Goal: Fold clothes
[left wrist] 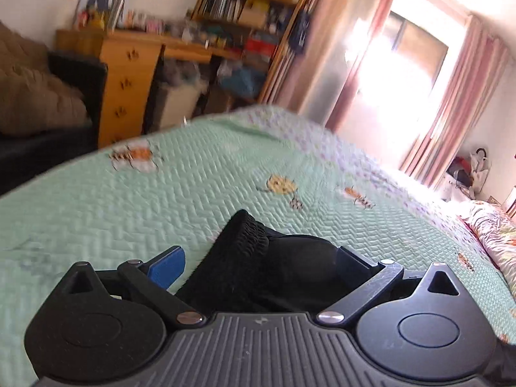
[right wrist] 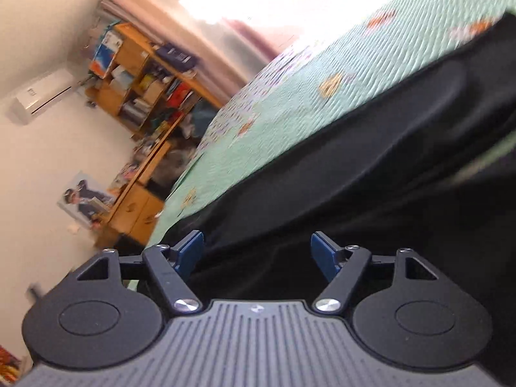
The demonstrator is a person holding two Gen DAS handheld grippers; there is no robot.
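A black garment [left wrist: 248, 235] with a ribbed elastic band lies bunched on the mint-green quilted bed [left wrist: 145, 200]. In the left wrist view my left gripper [left wrist: 258, 264] stands wide around this bunch. Its blue left pad [left wrist: 167, 267] shows bare, with quilt visible beside it, while cloth covers the right finger. In the right wrist view the view is rolled, and the black garment [right wrist: 371, 167] spreads in a long band across the bed [right wrist: 290, 96]. My right gripper [right wrist: 256, 253] is open just over the cloth's near end, both blue pads clear of it.
Beyond the bed's far edge stand a wooden desk with drawers [left wrist: 129, 80] and a crowded bookshelf [left wrist: 245, 3]. A dark sofa with a brown cushion [left wrist: 32, 96] is at the left. A bright window with pink curtains [left wrist: 403, 64] and floral bedding [left wrist: 493, 225] are at the right.
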